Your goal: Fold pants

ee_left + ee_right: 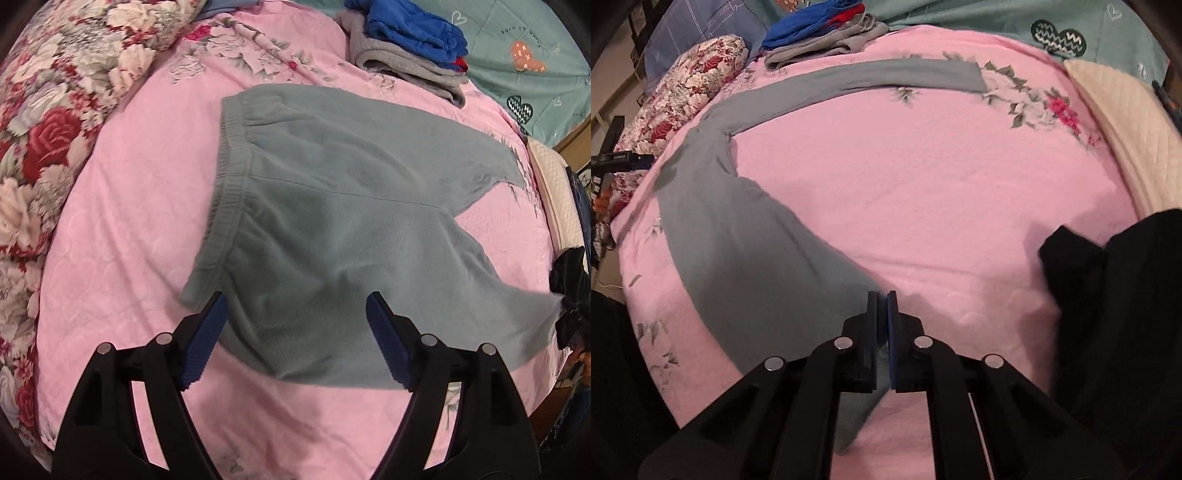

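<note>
Pants: the grey-green fleece pants (332, 206) lie spread on the pink bedspread (122, 221), waistband (225, 184) toward the floral quilt (48, 122), both legs splayed apart toward your right side.

Right gripper (882, 299): your fingers are pressed together on the end of the near leg (750, 258); a sliver of fabric shows between the pads, so the hold looks thin.

Left gripper (295, 299): your fingers are spread wide and hold nothing, hovering over the hip area close to the near corner of the waistband.

Far leg (886, 75): it lies flat, well apart from the near leg, its cuff near the flower print.

Slip risk: if you lift the leg fast, the fleece could slide out of that narrow pinch, because so little cloth seems caught.

Drag risk: with the left side unpinned, pulling the leg across would likely tow the whole garment and bunch the waistband.

Misalignment risk: the legs diverge widely, so a fold over may land crooked and leave the cuffs offset.

Clutter risk: the stack of folded clothes (410, 40) sits just beyond the pants; a wide sweep could knock it.
</note>
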